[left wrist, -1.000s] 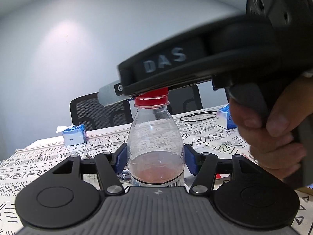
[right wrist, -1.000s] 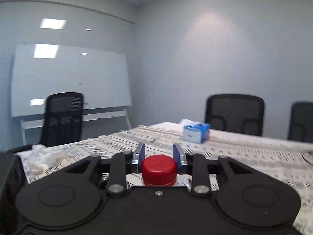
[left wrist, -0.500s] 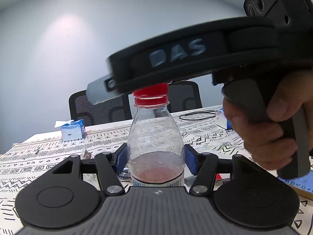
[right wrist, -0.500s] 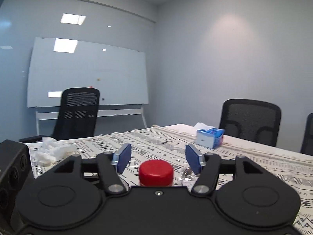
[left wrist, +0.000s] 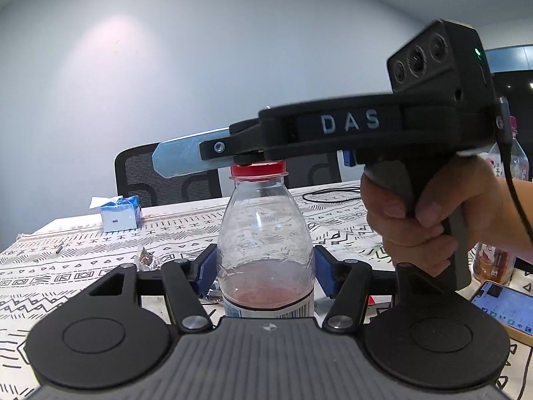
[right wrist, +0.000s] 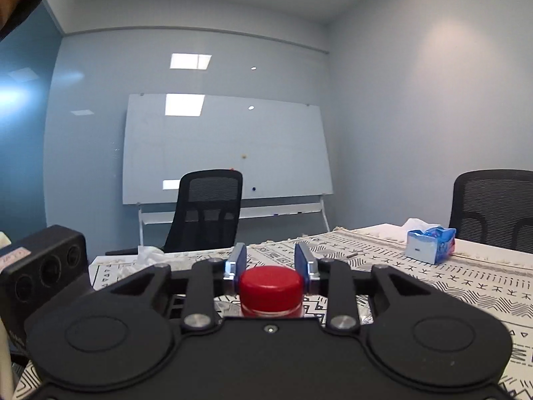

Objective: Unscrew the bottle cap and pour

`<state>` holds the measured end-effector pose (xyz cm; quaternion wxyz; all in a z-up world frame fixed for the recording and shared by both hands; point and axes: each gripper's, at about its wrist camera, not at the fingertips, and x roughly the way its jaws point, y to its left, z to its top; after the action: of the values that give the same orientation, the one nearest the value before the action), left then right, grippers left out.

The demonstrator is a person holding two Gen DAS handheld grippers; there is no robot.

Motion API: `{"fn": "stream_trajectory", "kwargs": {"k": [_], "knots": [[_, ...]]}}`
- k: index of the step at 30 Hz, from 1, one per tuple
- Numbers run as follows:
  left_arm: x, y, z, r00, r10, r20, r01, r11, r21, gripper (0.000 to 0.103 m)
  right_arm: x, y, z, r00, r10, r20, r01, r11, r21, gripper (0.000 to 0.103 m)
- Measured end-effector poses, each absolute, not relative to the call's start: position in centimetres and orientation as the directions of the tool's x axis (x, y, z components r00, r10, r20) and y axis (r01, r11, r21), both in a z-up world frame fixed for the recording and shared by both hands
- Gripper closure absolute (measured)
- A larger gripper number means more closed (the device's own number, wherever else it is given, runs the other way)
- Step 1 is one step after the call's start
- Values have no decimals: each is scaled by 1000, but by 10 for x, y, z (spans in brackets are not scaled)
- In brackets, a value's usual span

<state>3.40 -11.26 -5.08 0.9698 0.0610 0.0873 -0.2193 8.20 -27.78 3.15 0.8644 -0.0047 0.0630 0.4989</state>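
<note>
A clear plastic bottle (left wrist: pixel 266 240) with a little pink drink in it stands upright on the patterned tablecloth. My left gripper (left wrist: pixel 266 271) is shut on the bottle's body, blue pads on both sides. The red cap (right wrist: pixel 270 283) sits on the bottle neck; it also shows in the left wrist view (left wrist: pixel 258 169). My right gripper (right wrist: pixel 270 265) is shut on the red cap, one pad on each side. In the left wrist view the right gripper's body (left wrist: pixel 349 133) reaches in from the right above the bottle, held by a hand.
A blue tissue box (left wrist: pixel 120 215) stands far left on the table (left wrist: pixel 83 266); it also shows in the right wrist view (right wrist: pixel 429 243). A phone (left wrist: pixel 503 303) and another bottle (left wrist: pixel 499 206) are at the right. Black chairs (right wrist: pixel 206 210) and a whiteboard (right wrist: pixel 226 153) stand beyond.
The right gripper opened and let go of the cap half a second ago, swung round, and has now shut on the cap again. The left gripper keeps its hold on the bottle.
</note>
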Motion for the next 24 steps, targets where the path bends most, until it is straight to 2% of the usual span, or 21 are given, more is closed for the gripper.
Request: {"fn": "stream_trajectory", "kwargs": {"k": [3,4,5,8,12,13,17,20,24], "knots": [[30,-115,-51,892,-408,-193,430,898,89,46,69,-263,43,603,778,-176,-786,617,37,65],[29,-116,-51,894,-405,-193,428,899,92,46,62,-256,44,652,734,-193,-745,666,17,54],[29,-116,-51,894,-403,-194,426,900,92,46,54,-249,45,704,680,-204,-696,718,-7,51],[29,-117,-51,896,-401,-191,424,900,97,46,28,-238,44,796,575,-189,-592,804,-49,53],[30,-119,-51,898,-397,-189,420,901,108,46,24,-237,40,851,486,-201,-499,866,-17,55],[30,-120,-51,899,-395,-188,419,901,111,46,25,-238,40,855,477,-201,-488,873,-5,63],[31,-121,-51,901,-392,-187,416,903,112,46,30,-238,38,855,474,-209,-482,876,18,69],[34,-118,-50,899,-395,-189,417,903,99,46,31,-237,35,851,489,-191,-496,868,13,70],[36,-115,-49,894,-404,-194,426,901,82,46,44,-257,30,756,638,-145,-639,768,47,70]]}}
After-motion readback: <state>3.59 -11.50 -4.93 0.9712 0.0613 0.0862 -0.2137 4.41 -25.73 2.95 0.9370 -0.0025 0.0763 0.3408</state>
